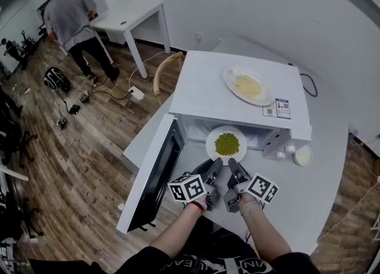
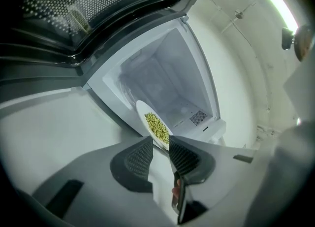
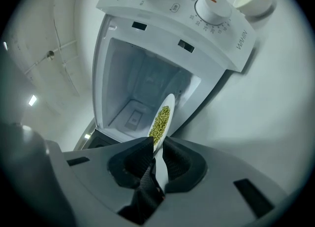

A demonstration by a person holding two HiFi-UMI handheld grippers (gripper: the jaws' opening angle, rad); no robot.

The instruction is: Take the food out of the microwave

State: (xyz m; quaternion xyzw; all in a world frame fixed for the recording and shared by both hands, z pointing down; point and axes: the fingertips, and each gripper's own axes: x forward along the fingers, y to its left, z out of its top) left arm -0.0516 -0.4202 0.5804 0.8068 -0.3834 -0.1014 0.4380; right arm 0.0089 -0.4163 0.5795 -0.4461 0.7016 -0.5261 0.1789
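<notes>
The fingers [image 3: 134, 161] of the right gripper [image 3: 156, 145] stand narrow and press from both sides on the near rim of the round white plate [image 3: 170, 98], which carries a heap of green peas [image 3: 160, 120] — this is a real grip. The fingers [image 2: 140, 159] of the left gripper [image 2: 158, 142] stand wider. The same rim reaches in between their tips, but a gap shows beside it, so I judge that they do not clamp it. In the head view both grippers sit side by side at the near edge of the plate.

The plate is at the mouth of the white box-shaped microwave oven [image 1: 196, 88], whose dark-windowed door [image 1: 155, 175] hangs open to the left. The cavity behind the plate looks empty, and most of the plate seems to be outside the opening, above the white bench [image 1: 314, 178].

So the door is open and the food is gripped and nearly out. What is left, in my judgement, is to bring it fully clear and put it down on the bench. A second white plate with pale yellow food [image 1: 228, 75] lies on top of the oven, and a small white bowl [image 1: 303, 156] stands on the bench just beside the oven.
</notes>
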